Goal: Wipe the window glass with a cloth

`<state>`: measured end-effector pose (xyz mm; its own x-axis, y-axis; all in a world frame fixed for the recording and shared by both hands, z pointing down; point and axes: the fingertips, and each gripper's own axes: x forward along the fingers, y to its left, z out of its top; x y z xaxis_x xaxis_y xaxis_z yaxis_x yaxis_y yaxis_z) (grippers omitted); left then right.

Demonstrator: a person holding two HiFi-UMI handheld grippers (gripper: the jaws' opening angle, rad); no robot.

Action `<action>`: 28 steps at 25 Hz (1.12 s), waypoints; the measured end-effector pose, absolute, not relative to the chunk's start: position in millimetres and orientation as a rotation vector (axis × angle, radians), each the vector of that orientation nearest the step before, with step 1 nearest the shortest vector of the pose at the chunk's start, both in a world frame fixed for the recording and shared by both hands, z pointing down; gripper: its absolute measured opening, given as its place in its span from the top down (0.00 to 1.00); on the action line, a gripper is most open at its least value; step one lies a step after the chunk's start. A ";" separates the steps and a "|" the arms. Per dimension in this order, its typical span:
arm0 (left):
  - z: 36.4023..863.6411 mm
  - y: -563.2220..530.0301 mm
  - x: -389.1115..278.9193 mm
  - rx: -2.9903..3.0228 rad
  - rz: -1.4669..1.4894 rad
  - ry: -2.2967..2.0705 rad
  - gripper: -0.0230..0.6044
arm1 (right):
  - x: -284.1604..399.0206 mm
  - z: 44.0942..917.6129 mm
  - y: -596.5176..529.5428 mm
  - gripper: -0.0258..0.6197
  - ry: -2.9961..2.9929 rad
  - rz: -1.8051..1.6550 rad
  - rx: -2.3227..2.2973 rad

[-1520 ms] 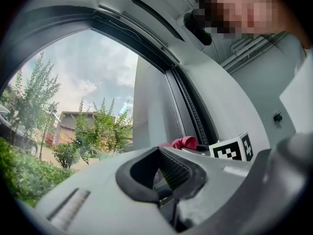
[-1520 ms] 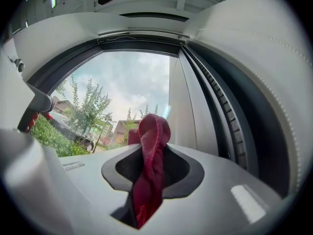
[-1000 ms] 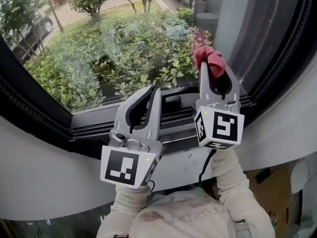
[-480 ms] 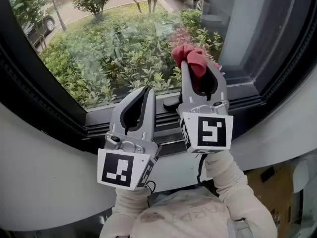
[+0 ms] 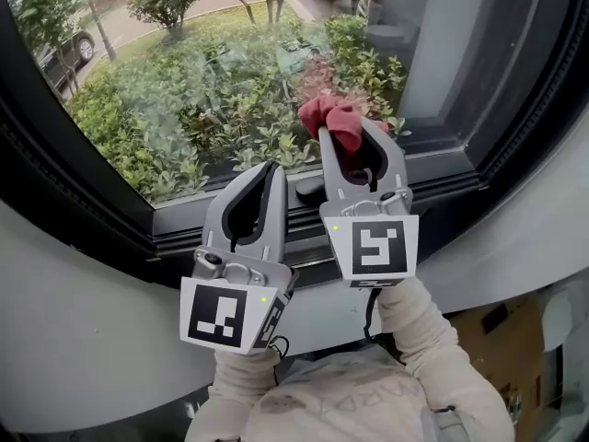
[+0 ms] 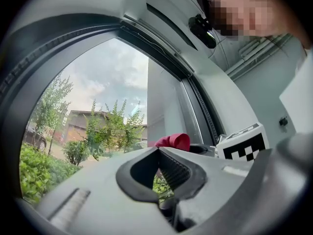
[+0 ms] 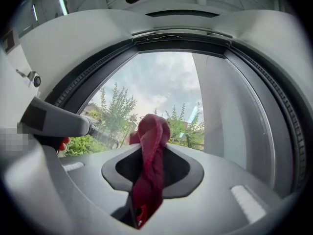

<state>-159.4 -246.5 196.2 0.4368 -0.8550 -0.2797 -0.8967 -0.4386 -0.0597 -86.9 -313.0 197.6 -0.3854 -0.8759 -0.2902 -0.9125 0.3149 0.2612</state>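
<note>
A crumpled red cloth is pinched in my right gripper, which is shut on it and holds its bunched end against the lower part of the window glass. The right gripper view has the cloth running down between the jaws, its top poking out in front of the pane. My left gripper is shut with nothing in it and hangs just left of the right one, near the sill; in its own view the cloth shows beyond the closed jaws.
A dark window frame curves round the pane, with a black sill track under both grippers and a latch between them. Shrubs and a parked car lie outside. White wall runs below.
My right gripper has carried the cloth leftward and slightly down across the glass, toward the left gripper. The left gripper has barely moved.
</note>
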 end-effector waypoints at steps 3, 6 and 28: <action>197.2 -246.8 -154.5 -2.488 0.309 1.540 0.96 | -80.4 194.0 -315.0 0.77 2.466 0.707 -1.709; 199.1 -247.7 -146.2 -2.492 0.306 1.541 0.96 | -64.5 195.3 -318.1 0.77 2.431 0.767 -1.742; 200.1 -274.1 -10.2 -2.548 0.239 1.437 0.96 | 128.4 208.1 -357.3 0.76 2.276 0.690 -1.981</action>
